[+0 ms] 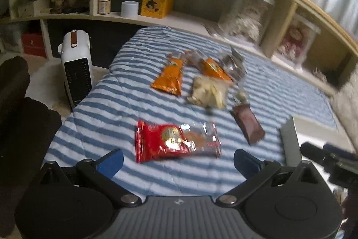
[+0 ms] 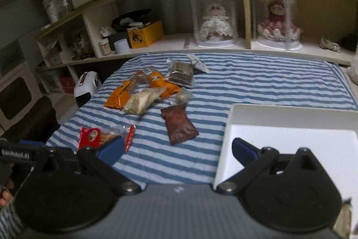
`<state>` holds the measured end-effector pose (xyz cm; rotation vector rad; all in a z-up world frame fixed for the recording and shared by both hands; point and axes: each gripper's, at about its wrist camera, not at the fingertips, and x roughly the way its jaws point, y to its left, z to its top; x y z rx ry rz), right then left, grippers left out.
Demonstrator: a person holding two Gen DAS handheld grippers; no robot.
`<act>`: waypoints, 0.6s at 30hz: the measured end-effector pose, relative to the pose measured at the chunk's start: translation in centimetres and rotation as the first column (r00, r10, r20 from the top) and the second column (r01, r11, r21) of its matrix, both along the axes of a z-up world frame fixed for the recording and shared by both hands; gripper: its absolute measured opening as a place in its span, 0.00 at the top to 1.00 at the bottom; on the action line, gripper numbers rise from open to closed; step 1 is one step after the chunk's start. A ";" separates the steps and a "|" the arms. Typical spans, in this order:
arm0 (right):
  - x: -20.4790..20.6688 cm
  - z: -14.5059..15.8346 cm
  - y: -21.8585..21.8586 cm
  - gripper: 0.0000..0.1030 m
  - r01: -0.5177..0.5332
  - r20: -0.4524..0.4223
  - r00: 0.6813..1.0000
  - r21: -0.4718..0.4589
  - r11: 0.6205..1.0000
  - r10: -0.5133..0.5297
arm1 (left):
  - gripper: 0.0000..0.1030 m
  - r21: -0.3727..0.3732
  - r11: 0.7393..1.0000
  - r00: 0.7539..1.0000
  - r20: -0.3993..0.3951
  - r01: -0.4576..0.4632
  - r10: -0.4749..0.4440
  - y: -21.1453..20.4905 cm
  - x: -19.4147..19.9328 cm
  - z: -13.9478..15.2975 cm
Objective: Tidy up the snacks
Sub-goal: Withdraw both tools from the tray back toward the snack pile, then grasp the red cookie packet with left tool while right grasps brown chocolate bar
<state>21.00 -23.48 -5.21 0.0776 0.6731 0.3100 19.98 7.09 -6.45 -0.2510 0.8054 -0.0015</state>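
Left claw (image 1: pixel 178 161) spread empty, red snack packet (image 1: pixel 176 141) just ahead, between fingers

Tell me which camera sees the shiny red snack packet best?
The left wrist view. There the shiny red snack packet lies whole on the striped blue-and-white blanket, just ahead of the open left gripper. In the right wrist view, one blue finger hides part of the packet.

We are seeing a white heater (image 1: pixel 77 68) standing beside the striped bed (image 2: pixel 257 86); two domed dolls (image 2: pixel 214 21) and a yellow box (image 2: pixel 145 35) sitting on the shelf (image 2: pixel 174 43).
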 end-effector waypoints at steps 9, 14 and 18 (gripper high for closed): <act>3.7 -2.9 1.9 0.00 0.009 0.106 0.994 -0.064 0.998 -0.002 | 0.00 -0.035 0.993 0.993 0.003 -0.116 0.116 3.0 4.2 -2.5; 5.7 -4.0 2.8 0.00 -0.061 0.079 0.995 -0.073 0.995 0.067 | 0.00 -0.034 0.985 0.986 0.009 -0.167 0.167 5.0 5.6 -4.0; 7.0 -4.9 3.7 0.00 -0.081 0.064 0.994 -0.109 0.991 0.088 | 0.00 -0.027 0.973 0.973 -0.009 -0.229 0.229 6.4 6.9 -5.0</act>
